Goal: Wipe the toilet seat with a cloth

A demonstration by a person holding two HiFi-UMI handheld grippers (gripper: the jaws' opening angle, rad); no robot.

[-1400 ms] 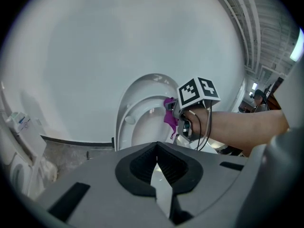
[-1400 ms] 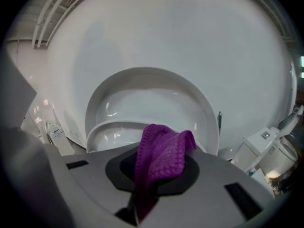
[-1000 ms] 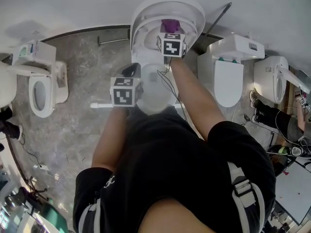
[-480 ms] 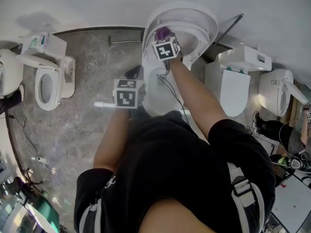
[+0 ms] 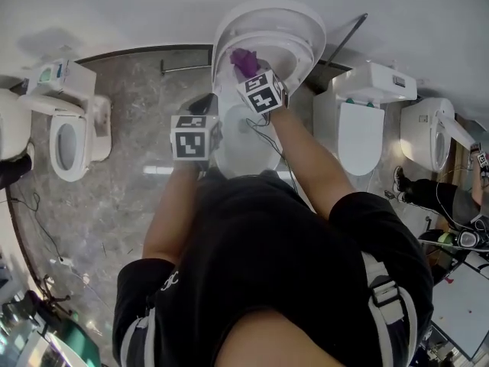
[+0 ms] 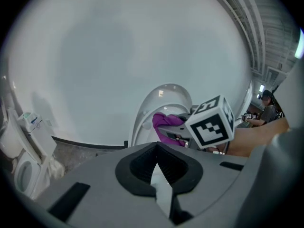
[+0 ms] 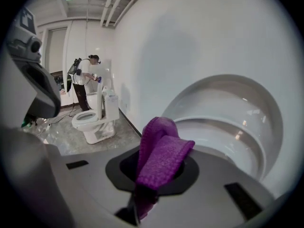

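Observation:
A white toilet stands against the wall with its seat (image 5: 294, 52) and lid (image 5: 267, 10) raised. My right gripper (image 5: 248, 69) is shut on a purple cloth (image 5: 243, 60) and holds it at the upper left of the raised seat. In the right gripper view the folded cloth (image 7: 161, 153) sticks out of the jaws, with the seat ring (image 7: 228, 139) just beyond. My left gripper (image 5: 203, 107) hovers at the bowl's left rim, shut and holding nothing. Its view shows the closed jaws (image 6: 156, 167), the cloth (image 6: 164, 121) and the right gripper's marker cube (image 6: 211, 122).
Other toilets stand to the left (image 5: 69, 140) and right (image 5: 359, 121), one more at far right (image 5: 432, 128). Cables lie on the grey floor (image 5: 114, 205). A person (image 7: 83, 84) stands far off by another toilet (image 7: 92, 120).
My right gripper has swept the cloth leftward across the raised seat and rolled its wrist. The left gripper has barely moved and stays shut.

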